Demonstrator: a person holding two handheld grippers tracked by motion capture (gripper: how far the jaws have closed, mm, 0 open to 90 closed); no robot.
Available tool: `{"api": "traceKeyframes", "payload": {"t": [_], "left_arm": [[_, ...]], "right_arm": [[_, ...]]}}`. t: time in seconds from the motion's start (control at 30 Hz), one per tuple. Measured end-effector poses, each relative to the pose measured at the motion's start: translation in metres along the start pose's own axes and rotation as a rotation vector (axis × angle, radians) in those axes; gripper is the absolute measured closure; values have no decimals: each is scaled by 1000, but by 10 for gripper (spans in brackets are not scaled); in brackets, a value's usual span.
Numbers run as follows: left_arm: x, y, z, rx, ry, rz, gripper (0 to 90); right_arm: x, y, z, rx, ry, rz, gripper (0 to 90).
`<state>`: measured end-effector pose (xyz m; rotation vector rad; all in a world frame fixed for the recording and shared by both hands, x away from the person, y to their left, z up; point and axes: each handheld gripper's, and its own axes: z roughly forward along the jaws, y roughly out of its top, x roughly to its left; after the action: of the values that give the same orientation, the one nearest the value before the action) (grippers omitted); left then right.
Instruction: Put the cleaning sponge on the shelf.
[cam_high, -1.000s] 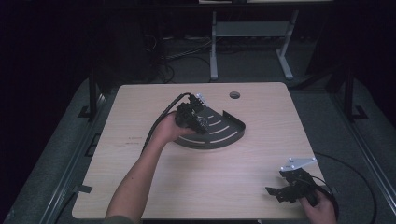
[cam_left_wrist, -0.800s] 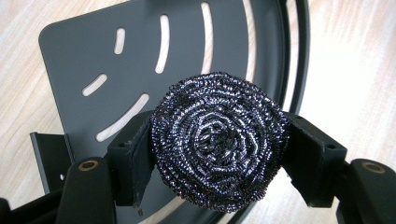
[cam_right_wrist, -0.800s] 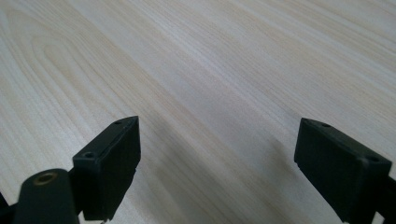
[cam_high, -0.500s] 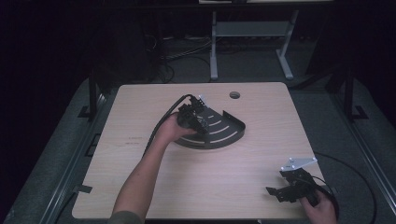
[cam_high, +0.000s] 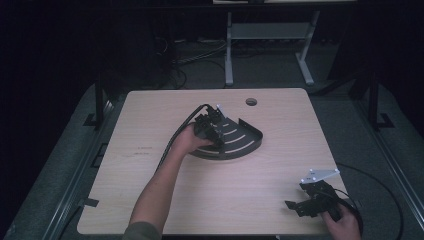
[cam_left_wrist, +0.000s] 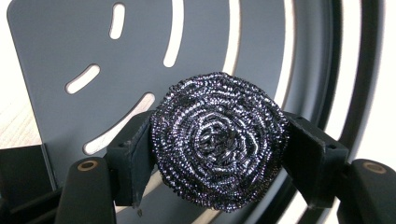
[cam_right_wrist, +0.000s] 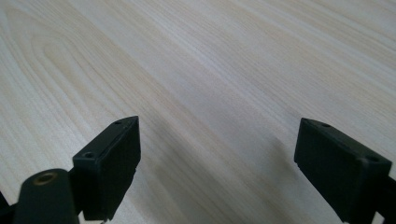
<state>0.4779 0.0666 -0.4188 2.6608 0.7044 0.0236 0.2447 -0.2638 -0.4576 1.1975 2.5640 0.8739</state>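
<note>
The steel wool scrubber (cam_left_wrist: 218, 144) sits clamped between the two jaws of the left gripper (cam_high: 214, 131), its coiled face bulging a little past the pads on either side. Directly beyond and beneath the jaws lies the dark fan-shaped tray (cam_left_wrist: 60, 56), with its curved slots running past the scrubber on both sides and its raised rim to the right of the jaws. In the high view the left gripper is over the tray's pointed end, with the hand (cam_high: 187, 141) just behind it at the tray's near edge.

Compared with a second ago, the left gripper has hardly shifted: it was over the same part of the tray then, and the hand has only settled a shade closer. That suggests the carrying is finished and the scrubber has arrived over the tray; whether it already touches the tray floor cannot be told. The step in hand looks like setting it down, so the next move would be to lower it if needed and let the jaws part.

The right gripper (cam_high: 312, 199) rests far off to the right of the left one, at the near right corner of the table (cam_high: 150, 200), jaws wide apart over bare wood, just as before.
</note>
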Motion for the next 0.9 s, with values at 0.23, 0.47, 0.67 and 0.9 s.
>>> {"api": "traceKeyframes", "payload": {"t": [0.23,0.47,0.67,0.9], "left_arm": [[1,2,6,-2,-3,-7,307],[2,2,10,16,-3,0,306],[3,2,12,24,-10,-12,305],[3,3,14,32,-6,-4,304]], "right_arm": [[-1,0,-1,-2,-1,3,143],[-1,-1,-1,-3,-1,3,143],[-1,0,-1,-1,2,0,143],[-2,-1,-1,-3,-1,5,143]]}}
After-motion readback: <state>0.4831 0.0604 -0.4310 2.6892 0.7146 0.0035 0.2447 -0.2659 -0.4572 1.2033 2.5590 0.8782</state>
